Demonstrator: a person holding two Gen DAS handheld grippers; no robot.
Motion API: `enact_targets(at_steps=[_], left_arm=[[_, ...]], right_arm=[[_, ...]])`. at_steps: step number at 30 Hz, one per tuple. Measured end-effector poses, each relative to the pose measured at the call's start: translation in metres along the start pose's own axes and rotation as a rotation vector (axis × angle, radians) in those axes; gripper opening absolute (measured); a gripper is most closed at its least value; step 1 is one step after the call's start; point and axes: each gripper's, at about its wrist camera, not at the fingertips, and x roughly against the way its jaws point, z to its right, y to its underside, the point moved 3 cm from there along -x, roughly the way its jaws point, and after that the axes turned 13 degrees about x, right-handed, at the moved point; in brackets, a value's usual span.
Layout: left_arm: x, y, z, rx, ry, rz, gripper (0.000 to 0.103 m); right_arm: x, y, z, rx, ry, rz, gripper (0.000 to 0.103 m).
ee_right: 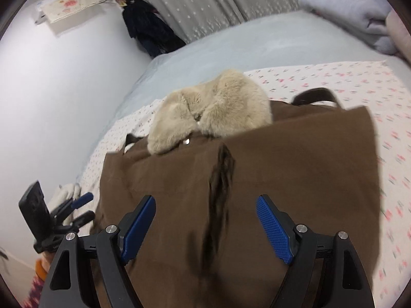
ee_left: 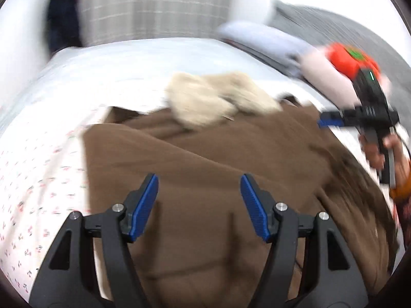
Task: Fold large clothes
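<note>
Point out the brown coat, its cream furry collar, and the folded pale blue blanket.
Brown fabric coat [ee_right: 282,159]: right wrist view, on its flat folded body.
Cream furry collar [ee_right: 218,107]: right wrist view, on the middle of the fur.
Folded pale blue blanket [ee_right: 346,7]: right wrist view, on its top fold.

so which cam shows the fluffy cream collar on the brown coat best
The right wrist view. There the cream fur collar is sharp, near the centre, with its two lobes and the metal snap below them visible on the brown coat. The left wrist view shows the collar only as a motion-blurred pale patch at the coat's far end.
</note>
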Motion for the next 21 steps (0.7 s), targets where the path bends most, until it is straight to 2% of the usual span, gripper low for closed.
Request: enact_targets(at_steps=[2, 4, 5, 6, 8, 11, 13, 14, 15, 17, 18, 19, 21], left_arm=[[-0.01, -0.008, -0.012, 0.051, -0.016, 0.016, 0.067], [-0.024, -0.01, -0.019, 0.081, -0.032, 0.021, 0.067], [-0.032, -0.009, -0.022, 0.091, -0.044, 0.019, 0.067], [-0.04, -0.008, -0.027, 0.104, -0.061, 0.016, 0.067], [-0.049, -0.005, -0.036, 0.118, -0.094, 0.019, 0.067], [-0.058, 0.005, -0.051, 0.143, -0.148, 0.039, 0.067], [-0.068, 0.015, -0.056, 0.173, -0.11, 0.014, 0.067], [-0.07, 0.016, -0.055, 0.17, -0.104, 0.007, 0.067], [-0.072, 0.017, -0.05, 0.145, -0.134, 0.007, 0.067], [-0.077, 0.017, -0.045, 0.112, -0.171, -0.009, 0.067], [-0.076, 0.015, -0.044, 0.107, -0.176, -0.015, 0.067], [-0.073, 0.013, -0.043, 0.102, -0.179, -0.02, 0.067], [-0.064, 0.005, -0.039, 0.094, -0.171, -0.02, 0.067]], right_arm=[[-0.028, -0.011, 0.005, -0.016, 0.023, -0.016, 0.076], [-0.056, -0.013, 0.008, -0.031, 0.058, -0.052, 0.064], [-0.069, -0.011, 0.008, -0.036, 0.077, -0.078, 0.044], [-0.075, -0.01, 0.003, -0.012, 0.105, -0.082, 0.019], [-0.062, -0.009, -0.015, 0.085, 0.163, 0.005, 0.011], [-0.018, -0.007, -0.037, 0.185, 0.251, 0.212, 0.01], [-0.012, -0.004, -0.026, 0.187, 0.338, 0.253, 0.009], [-0.019, -0.003, -0.017, 0.165, 0.357, 0.228, 0.009], [-0.03, -0.002, -0.01, 0.154, 0.362, 0.187, 0.009], [-0.071, 0.009, 0.001, 0.178, 0.399, 0.019, 0.014], [-0.079, 0.014, 0.002, 0.203, 0.416, 0.001, 0.017], [-0.076, 0.015, -0.001, 0.211, 0.426, 0.021, 0.018], [-0.06, 0.014, 0.0, 0.16, 0.386, 0.048, 0.03]])
